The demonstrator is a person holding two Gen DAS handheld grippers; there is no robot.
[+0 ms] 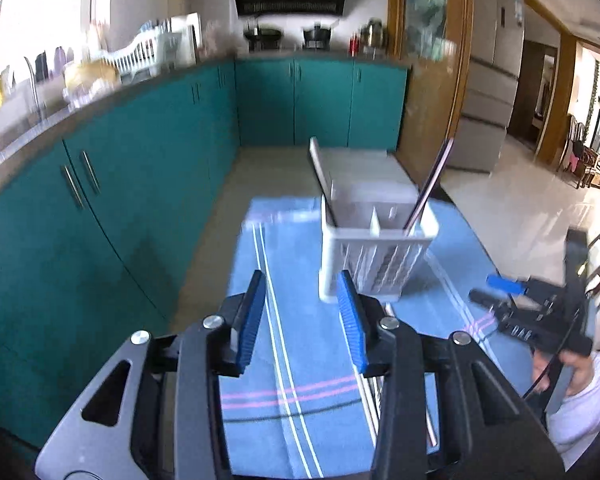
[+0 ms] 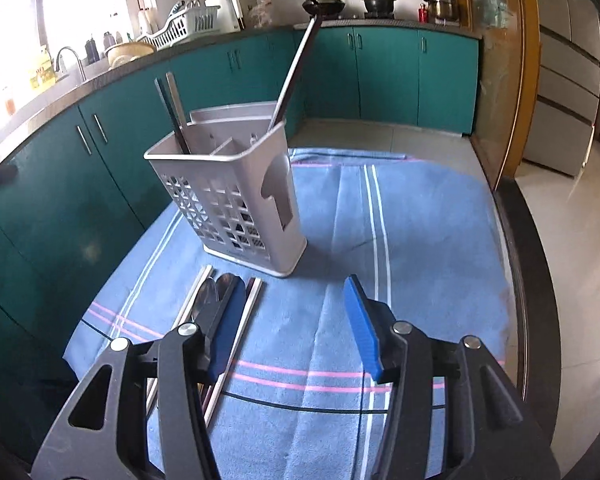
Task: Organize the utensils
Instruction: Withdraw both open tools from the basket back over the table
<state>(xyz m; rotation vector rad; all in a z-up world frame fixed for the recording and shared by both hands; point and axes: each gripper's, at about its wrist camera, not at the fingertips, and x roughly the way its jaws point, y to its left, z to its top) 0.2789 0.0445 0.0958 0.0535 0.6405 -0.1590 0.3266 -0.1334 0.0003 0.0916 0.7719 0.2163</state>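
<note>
A white slotted utensil holder (image 2: 236,196) stands on the blue striped cloth (image 2: 420,220); it also shows in the left wrist view (image 1: 374,248). Chopsticks lean in its left compartment (image 2: 174,108) and one long stick (image 2: 294,72) leans at its right side. Several chopsticks and spoons (image 2: 216,300) lie flat on the cloth in front of the holder, partly under my right gripper's left finger. My right gripper (image 2: 296,320) is open and empty above the cloth. My left gripper (image 1: 304,316) is open and empty, just before the holder. The right gripper shows at the right in the left wrist view (image 1: 540,312).
Teal cabinets (image 2: 100,168) run along the left and back under a counter with a dish rack (image 2: 180,28), sink tap and pots. A wooden door frame (image 2: 516,60) and a fridge stand at the right. The table edge (image 2: 528,280) drops to a tiled floor.
</note>
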